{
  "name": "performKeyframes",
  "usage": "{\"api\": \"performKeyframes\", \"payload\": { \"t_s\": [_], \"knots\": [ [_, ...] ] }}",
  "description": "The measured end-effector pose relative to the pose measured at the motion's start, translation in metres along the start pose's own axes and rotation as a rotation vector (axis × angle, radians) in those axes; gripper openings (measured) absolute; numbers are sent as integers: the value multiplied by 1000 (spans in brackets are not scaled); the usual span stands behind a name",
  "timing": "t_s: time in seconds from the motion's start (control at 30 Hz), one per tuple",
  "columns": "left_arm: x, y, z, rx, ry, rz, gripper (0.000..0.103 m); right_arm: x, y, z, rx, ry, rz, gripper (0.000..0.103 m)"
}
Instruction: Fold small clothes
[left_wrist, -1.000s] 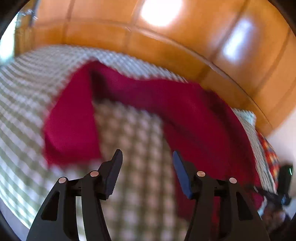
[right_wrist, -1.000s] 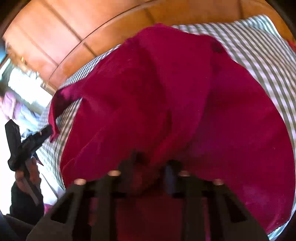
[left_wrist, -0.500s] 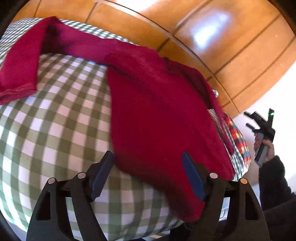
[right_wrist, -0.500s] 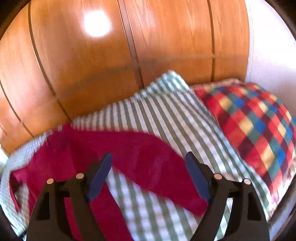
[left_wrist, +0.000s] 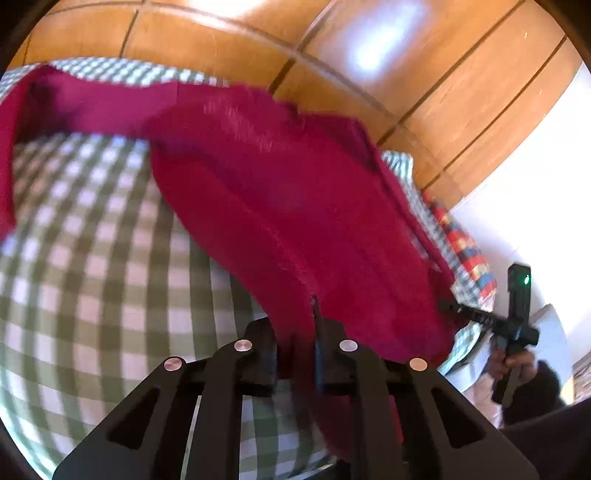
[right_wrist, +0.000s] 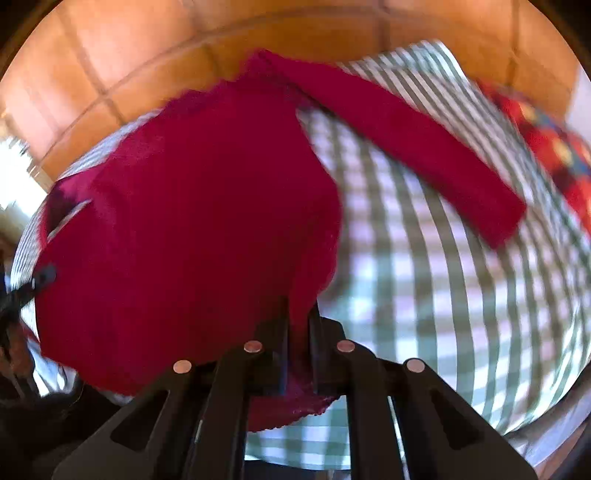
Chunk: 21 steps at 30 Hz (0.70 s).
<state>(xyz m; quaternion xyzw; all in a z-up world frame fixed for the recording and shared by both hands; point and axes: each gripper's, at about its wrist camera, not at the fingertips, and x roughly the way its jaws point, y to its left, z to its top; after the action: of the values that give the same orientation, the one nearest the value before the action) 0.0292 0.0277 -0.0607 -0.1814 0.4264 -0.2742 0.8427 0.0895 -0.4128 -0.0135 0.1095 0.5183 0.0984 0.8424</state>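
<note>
Lying on a green-checked bedspread (left_wrist: 92, 280) before a wooden headboard (left_wrist: 424, 74): red sweater (left_wrist: 280, 206), spreading ahead of both sets of fingers. Left gripper (left_wrist: 295, 354) closing, pinching its hem. Right gripper (right_wrist: 297, 354) pressed shut on the hem, sleeve (right_wrist: 417, 147) stretching beyond to the right.

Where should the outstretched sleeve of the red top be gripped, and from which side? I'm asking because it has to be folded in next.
Probably at the cuff end of the sleeve, coming from the side of the multicoloured plaid pillow. It lies flat and straight on the checked cloth with its end free. Both grippers are pinching the red top at its hem, so one would have to let go first.
</note>
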Motion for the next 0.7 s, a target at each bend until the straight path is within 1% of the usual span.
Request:
{"api": "performKeyframes", "payload": {
  "t_s": [0.1,0.13,0.17,0.23,0.27,0.3,0.33,0.37,0.4,0.43,0.47,0.5,0.53,0.6,0.67,0.7],
  "knots": [
    [-38,-2,20,-7,-45,-5,12,-38,19,14,-29,-90,91,8],
    [-57,-3,29,-6,-58,-10,12,-55,25,16,-40,-123,136,8],
    [-71,-5,34,-1,-65,-8,12,-64,28,18,-52,-139,163,8],
    [-96,-9,40,27,-67,2,12,-77,38,15,-96,-136,202,8],
    [-102,-10,40,36,-53,3,13,-77,42,12,-121,-113,200,8],
    [-108,-6,38,36,-28,3,14,-68,45,4,-154,-52,199,8],
    [-110,1,32,35,-3,40,21,-57,48,-1,-178,3,206,8],
    [-109,11,23,25,14,99,32,-45,50,-10,-215,71,204,11],
    [-107,21,17,11,25,159,36,-36,54,-19,-249,114,167,19],
    [-105,29,13,-8,27,218,37,-23,50,-19,-260,150,109,25],
    [-105,41,8,-38,30,282,37,-19,46,-17,-242,159,91,33],
    [-104,49,4,-65,28,322,37,-17,42,-12,-209,143,78,32],
    [-104,54,0,-92,13,329,37,-18,38,-5,-192,123,67,33],
    [-103,56,-5,-98,-4,313,37,-18,37,12,-163,64,53,44],
    [-92,45,-6,-68,-15,290,37,-21,52,27,-151,-3,68,47],
    [-83,36,-5,-48,-14,262,37,-17,61,34,-157,-23,87,51]
  ]
}}
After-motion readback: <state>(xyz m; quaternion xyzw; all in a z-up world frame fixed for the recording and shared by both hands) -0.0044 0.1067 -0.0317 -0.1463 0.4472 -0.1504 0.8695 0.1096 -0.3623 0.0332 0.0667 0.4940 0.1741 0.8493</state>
